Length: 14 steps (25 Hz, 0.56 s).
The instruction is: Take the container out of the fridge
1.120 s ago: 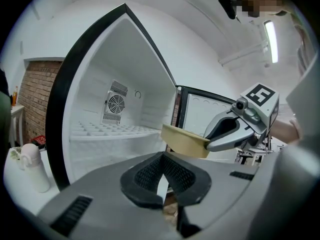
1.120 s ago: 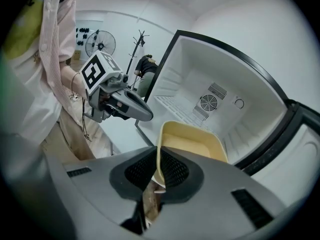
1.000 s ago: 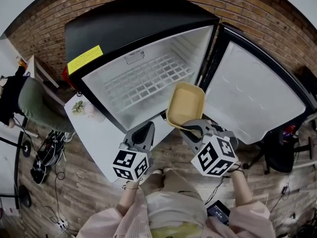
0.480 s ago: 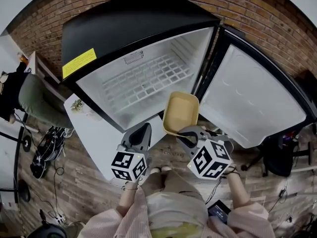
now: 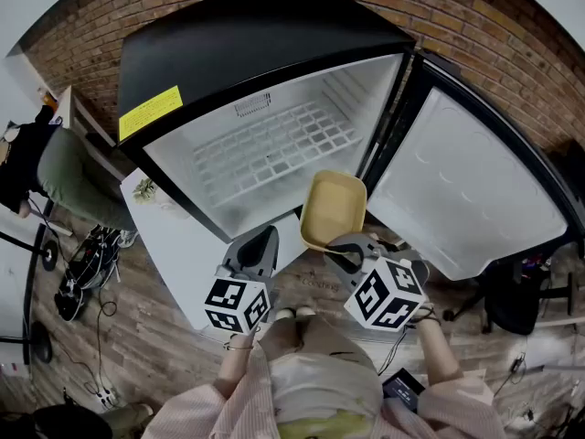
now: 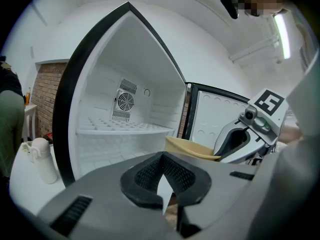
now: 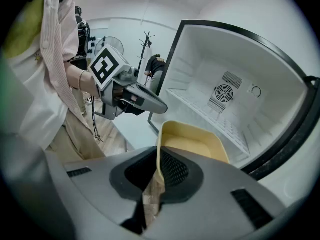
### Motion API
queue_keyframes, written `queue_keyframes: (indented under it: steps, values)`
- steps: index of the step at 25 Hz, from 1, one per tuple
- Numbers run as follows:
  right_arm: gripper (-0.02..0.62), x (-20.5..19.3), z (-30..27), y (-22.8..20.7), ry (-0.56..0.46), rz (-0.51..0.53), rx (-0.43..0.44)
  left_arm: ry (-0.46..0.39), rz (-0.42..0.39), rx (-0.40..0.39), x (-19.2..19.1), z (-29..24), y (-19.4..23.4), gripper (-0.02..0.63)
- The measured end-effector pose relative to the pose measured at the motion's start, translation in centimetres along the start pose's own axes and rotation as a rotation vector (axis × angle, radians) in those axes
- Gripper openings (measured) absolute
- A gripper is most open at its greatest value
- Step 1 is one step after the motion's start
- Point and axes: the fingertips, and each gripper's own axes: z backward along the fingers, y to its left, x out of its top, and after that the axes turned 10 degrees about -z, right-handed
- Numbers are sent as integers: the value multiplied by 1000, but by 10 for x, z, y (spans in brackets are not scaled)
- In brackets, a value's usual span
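White tabletop (image 5: 178, 250) at the left carries a pale flask (image 6: 41, 160), just beside the fridge (image 5: 247, 53). The fridge's black body bears a yellow sticker (image 5: 151, 112), and its white inside holds a wire shelf (image 5: 270, 149). Near the open front, the left gripper (image 5: 267, 236) has its jaws drawn together with nothing between them. To its right, the right gripper (image 5: 344, 247) is pinched narrow on the near rim of the yellow container (image 5: 335, 207). The container is held in the air outside the fridge, just in front of the opening's right side. Farther right, the door (image 5: 466, 190) stands swung wide.
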Motion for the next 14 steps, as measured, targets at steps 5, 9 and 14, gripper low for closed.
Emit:
queue_keyframes:
  steps: [5, 9, 14]
  values:
    - [21, -1, 1, -1, 1, 1, 4, -3, -3, 7, 2, 1, 1, -8]
    - [21, -1, 1, -1, -1, 0, 5, -8, -5, 12, 3, 1, 3, -8]
    - [21, -1, 2, -1, -2, 0, 7, -12, -8, 11, 4, 2, 1, -8]
